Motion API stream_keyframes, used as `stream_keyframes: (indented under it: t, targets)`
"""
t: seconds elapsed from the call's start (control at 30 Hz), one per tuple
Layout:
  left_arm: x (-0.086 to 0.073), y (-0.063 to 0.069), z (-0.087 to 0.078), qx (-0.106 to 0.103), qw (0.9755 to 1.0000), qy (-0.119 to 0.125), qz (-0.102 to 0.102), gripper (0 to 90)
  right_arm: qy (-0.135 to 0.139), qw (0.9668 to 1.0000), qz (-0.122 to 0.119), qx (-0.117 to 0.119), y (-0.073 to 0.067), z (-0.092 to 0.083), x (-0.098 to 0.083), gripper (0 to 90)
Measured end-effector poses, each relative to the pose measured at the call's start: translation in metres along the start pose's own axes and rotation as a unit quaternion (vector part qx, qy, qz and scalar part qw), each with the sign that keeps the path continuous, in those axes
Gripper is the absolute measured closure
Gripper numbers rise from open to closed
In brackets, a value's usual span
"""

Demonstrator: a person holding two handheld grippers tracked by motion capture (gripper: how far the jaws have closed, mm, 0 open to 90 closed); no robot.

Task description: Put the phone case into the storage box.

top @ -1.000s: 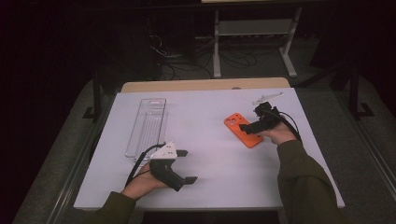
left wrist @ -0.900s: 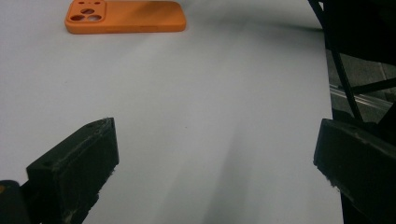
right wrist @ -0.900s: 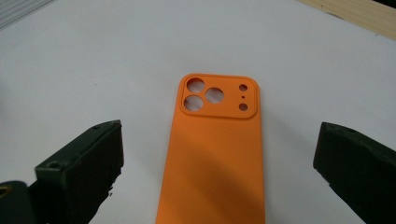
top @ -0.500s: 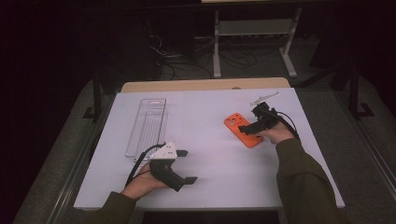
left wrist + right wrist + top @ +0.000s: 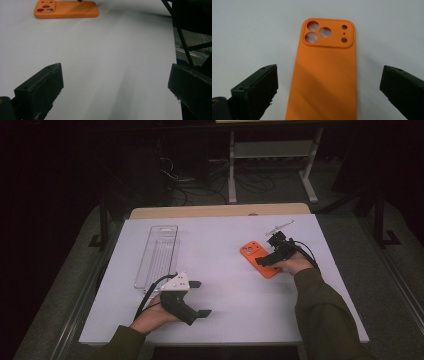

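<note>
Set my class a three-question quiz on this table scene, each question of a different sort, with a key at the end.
1. True or false: the right gripper is shut on the orange phone case.
2. Which lies nearest the left gripper? A) the clear plastic tray B) the phone case C) the small white tool at the far right of the table
3. Fill in: the case lies with its camera cut-outs facing ____.

Key
1. False; its jaws stand open, one on either side of the case.
2. A
3. Up
</note>
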State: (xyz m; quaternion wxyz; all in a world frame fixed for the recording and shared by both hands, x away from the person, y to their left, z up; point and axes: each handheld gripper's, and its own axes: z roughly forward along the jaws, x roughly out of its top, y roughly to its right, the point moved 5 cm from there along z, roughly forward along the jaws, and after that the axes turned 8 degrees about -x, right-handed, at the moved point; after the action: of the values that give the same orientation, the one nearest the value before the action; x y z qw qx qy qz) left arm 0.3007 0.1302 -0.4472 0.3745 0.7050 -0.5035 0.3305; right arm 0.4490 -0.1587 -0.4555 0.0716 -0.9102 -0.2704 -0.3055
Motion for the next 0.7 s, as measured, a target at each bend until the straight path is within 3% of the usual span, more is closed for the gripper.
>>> stream_keyframes:
  t: [0.7]
  targets:
    - [0.0, 0.0, 0.0, -0.002, 1.0, -0.001, 0.0, 0.0, -0.04, 0.9992, -0.005, 0.003, -0.001, 0.016, -0.008, 2.0]
